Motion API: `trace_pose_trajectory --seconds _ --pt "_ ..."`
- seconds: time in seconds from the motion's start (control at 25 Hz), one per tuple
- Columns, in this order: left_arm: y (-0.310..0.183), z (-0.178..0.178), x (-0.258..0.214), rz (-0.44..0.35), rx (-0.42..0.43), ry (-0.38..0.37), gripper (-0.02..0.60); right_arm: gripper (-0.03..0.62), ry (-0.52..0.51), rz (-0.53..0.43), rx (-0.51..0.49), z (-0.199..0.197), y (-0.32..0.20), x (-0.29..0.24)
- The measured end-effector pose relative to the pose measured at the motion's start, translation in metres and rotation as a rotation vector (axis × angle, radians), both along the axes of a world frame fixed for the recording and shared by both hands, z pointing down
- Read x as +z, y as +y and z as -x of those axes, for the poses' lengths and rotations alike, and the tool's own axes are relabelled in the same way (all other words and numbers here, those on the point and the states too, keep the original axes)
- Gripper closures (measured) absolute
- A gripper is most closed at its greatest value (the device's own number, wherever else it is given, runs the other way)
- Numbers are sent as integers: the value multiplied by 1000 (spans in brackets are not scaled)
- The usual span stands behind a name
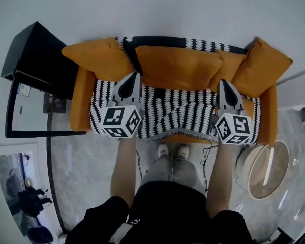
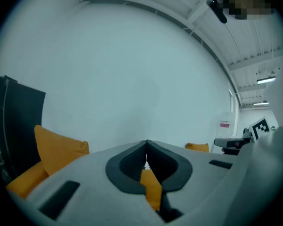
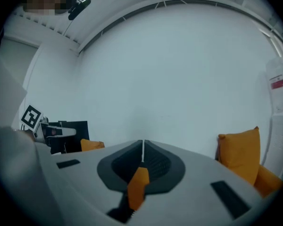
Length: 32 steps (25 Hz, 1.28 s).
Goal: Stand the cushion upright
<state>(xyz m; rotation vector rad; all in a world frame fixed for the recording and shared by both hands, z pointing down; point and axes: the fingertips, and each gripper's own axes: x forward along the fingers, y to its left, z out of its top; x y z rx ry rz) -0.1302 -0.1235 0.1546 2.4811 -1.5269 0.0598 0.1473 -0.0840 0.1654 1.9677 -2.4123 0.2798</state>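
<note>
1. The orange sofa (image 1: 81,100) stands against a white wall, with a black-and-white throw (image 1: 178,116) spread over its seat and back.
2. The long cushion (image 1: 178,67) leans upright along the middle of the sofa's backrest, between the left cushion (image 1: 94,57) and the right cushion (image 1: 262,65) at the sofa's back corners.
3. The left gripper (image 2: 146,145) hangs over the left part of the seat, near its front edge. Its jaws are pressed together and hold nothing.
4. The right gripper (image 3: 142,145) hangs over the right part of the seat. Its jaws are likewise closed and empty.
</note>
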Motion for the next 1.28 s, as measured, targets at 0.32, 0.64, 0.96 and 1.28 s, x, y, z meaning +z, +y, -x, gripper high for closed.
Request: trace_pose_trajectory --seconds 0.32,0.64,0.96,1.28 --pt "66 -37 -66 -67 33 41 571 582 -62 -63 -44 27 61 -65" --pt "106 -65 -80 -109 50 -5 571 580 18 -67 -79 41 86 -76" --pt "114 -84 -86 -142 60 -36 571 580 39 -95 -107 47 91 -89" --pt "110 -95 -91 -147 67 -29 571 580 49 -106 -100 36 88 -94"
